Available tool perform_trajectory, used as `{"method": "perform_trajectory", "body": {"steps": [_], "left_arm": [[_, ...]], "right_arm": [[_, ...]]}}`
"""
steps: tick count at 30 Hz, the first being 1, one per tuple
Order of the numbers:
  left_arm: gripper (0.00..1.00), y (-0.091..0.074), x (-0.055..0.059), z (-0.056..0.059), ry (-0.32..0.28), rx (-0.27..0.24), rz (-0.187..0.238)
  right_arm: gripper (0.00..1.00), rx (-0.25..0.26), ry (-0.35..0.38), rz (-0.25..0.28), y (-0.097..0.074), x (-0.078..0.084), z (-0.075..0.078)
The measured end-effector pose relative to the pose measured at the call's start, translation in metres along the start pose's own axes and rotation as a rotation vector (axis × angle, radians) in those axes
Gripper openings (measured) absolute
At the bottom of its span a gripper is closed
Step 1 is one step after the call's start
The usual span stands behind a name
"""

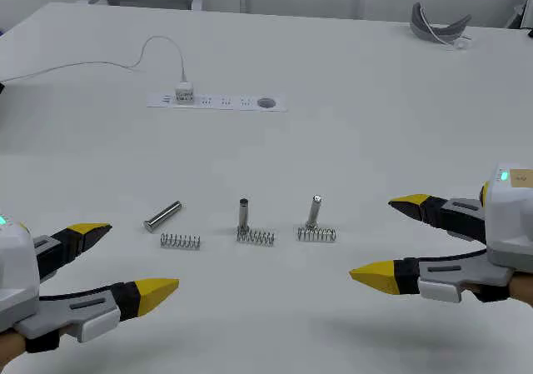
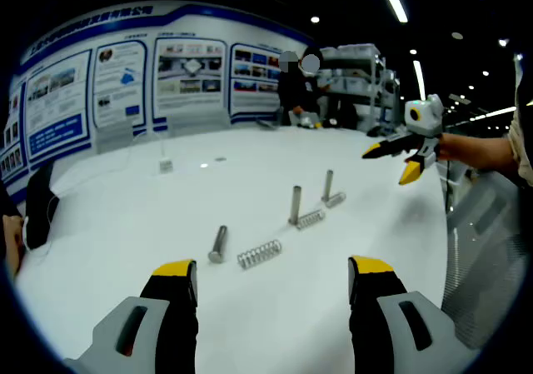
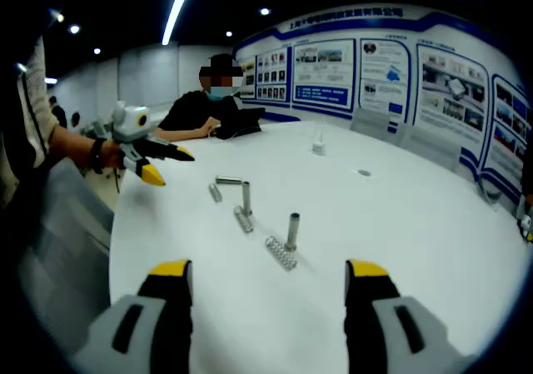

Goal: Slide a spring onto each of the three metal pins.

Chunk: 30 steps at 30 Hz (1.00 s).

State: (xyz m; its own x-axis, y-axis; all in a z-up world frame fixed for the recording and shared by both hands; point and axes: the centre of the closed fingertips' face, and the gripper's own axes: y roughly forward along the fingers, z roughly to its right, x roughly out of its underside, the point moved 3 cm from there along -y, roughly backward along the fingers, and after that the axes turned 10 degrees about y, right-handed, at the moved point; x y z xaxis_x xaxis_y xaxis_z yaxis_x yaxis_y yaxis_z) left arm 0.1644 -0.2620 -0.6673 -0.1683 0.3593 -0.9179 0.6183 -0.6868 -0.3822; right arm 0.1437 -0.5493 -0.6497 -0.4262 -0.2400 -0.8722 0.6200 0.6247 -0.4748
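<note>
Pins, three, between left claw and right claw, both released, empty. Springs, three, loose on tabletop alongside; none fitted yet.

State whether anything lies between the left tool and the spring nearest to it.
Nothing visible does. Only bare table separates the open left tool from the nearest spring. The lying pin sits just beyond that spring, not in the path.
</note>
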Motion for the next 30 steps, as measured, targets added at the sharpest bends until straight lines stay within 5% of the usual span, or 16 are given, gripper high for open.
{"method": "perform_trajectory", "body": {"steps": [12,30], "left_arm": [[0.74,0.000,-0.002,-0.003,0.002,-0.002,0.000],[0.67,0.017,-0.016,-0.022,0.030,-0.007,-0.015]], "right_arm": [[0.76,0.001,0.000,0.002,0.000,-0.001,0.000],[0.76,0.005,0.000,-0.001,-0.001,0.000,0.001]]}}
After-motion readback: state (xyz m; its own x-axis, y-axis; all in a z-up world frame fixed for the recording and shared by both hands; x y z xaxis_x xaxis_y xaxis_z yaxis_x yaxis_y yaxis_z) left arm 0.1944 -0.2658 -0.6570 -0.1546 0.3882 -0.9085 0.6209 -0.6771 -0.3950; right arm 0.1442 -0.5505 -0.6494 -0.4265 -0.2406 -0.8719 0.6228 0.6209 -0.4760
